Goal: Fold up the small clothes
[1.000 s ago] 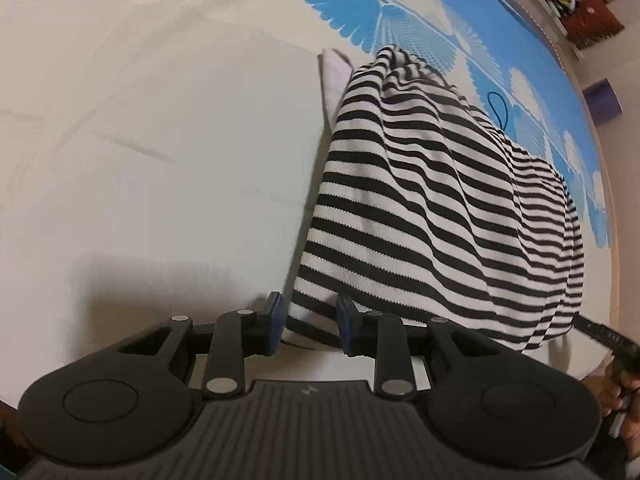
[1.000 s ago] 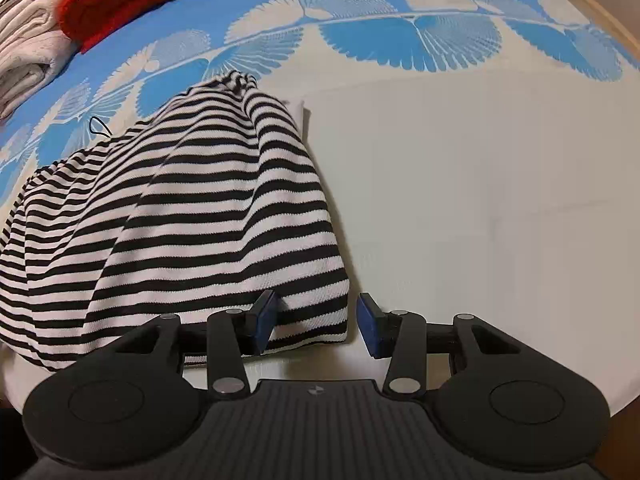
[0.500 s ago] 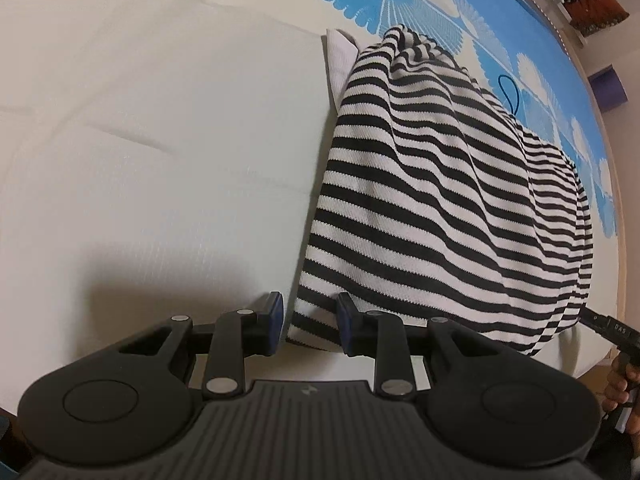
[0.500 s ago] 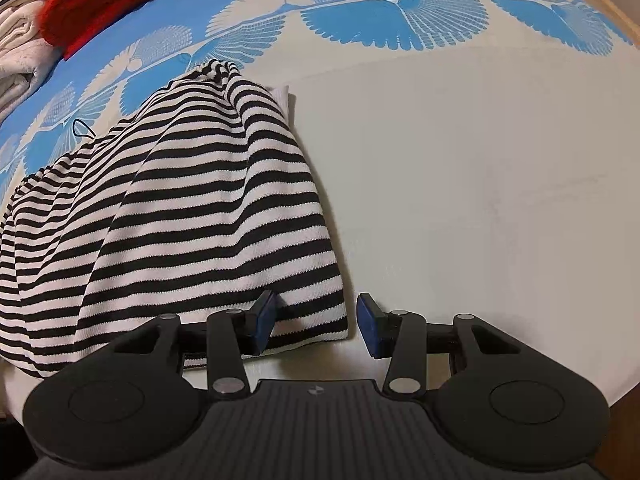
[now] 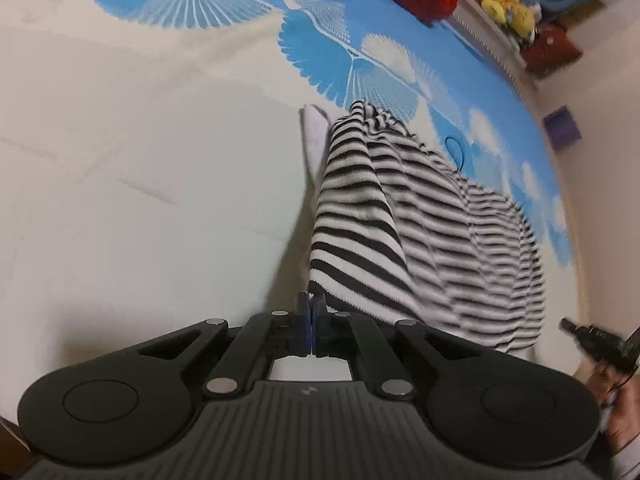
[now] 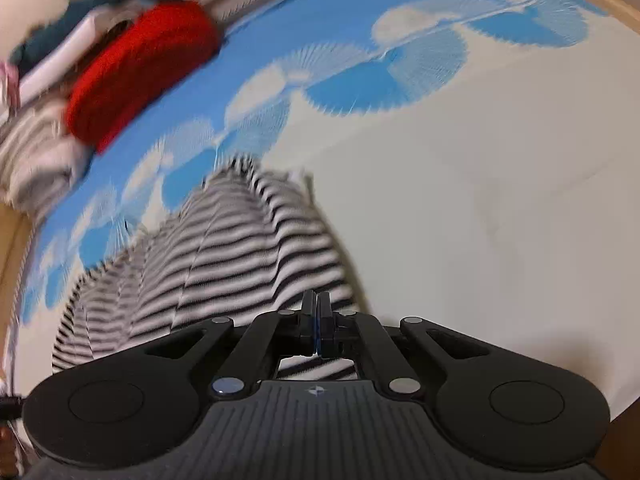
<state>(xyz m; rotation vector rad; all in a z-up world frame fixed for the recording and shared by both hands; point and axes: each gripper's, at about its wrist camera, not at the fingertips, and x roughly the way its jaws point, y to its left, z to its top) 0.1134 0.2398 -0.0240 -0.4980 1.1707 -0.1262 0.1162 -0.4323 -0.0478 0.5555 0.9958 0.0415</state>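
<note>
Both tongs clenched, each pinching a near corner of the striped garment (image 5: 400,216)

Left gripper (image 5: 311,312): blue pads pressed together on the garment's near-left hem corner. The cloth is pulled up from that corner and runs away toward the far right in long ridges.

Right gripper (image 6: 316,312): pads closed on the near-right hem edge, with striped cloth visible under the linkage too. The garment fans out from the pinch toward the left and far side.

The garment sits on a white sheet (image 5: 140,200) spread over a bedcover (image 5: 224,4) with a blue fan print. Its far end reaches onto the blue pattern. A small white fabric piece (image 5: 314,132) pokes out just beside its far-left edge.

Red knit item (image 6: 140,68) lies well beyond the garment, next to a stack of pale folded cloth (image 6: 36,152). Right-wrist view is motion-blurred, so hem detail is soft there.

In the left-wrist view the person's other hand (image 5: 618,412) shows at the far right edge
</note>
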